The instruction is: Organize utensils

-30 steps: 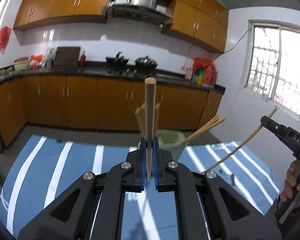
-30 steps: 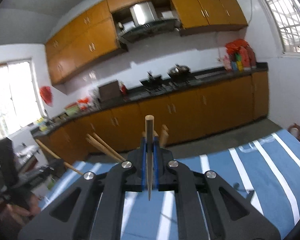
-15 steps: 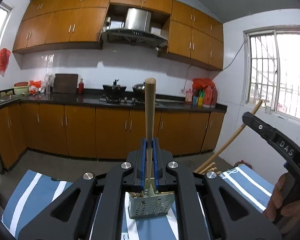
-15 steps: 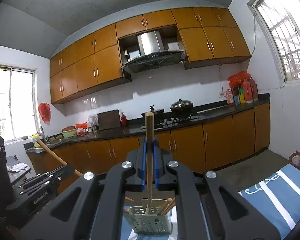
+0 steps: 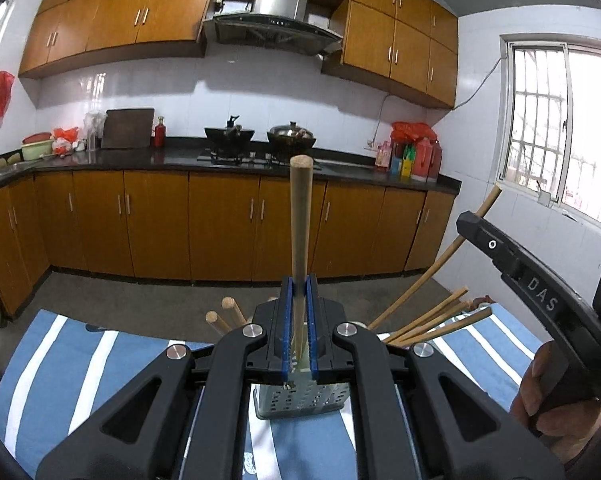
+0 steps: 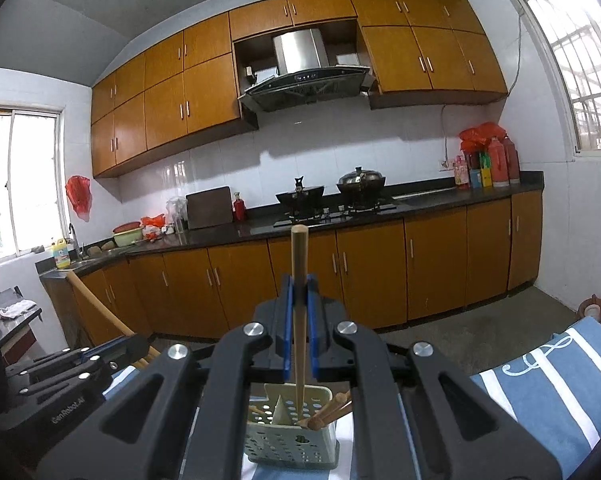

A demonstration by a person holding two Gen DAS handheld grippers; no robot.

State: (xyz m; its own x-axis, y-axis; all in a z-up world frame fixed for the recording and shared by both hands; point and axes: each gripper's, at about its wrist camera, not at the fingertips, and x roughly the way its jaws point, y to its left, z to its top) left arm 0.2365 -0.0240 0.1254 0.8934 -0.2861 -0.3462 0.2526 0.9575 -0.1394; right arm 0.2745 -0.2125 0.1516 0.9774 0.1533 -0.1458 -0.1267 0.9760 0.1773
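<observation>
Both tools clamped on a chopstick each: left tool (image 5: 299,296) and right tool (image 6: 299,292) hold them near-upright, holder (image 6: 290,446) directly below the right chopstick (image 6: 299,304).

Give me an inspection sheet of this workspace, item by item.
Surface: blue cloth with white stripes covers the table.
Job's things: pale perforated plastic utensil holder already holds several wooden chopsticks.
Clutter: nothing seen on the cloth.
Grippers: left gripper shut on an upright wooden chopstick; right gripper shut on another wooden chopstick, its lower end in the holder.
Cables: a wire runs along the wall by the window.
Surroundings: orange-brown kitchen cabinets, steel range hood, two pots on the stove.
</observation>
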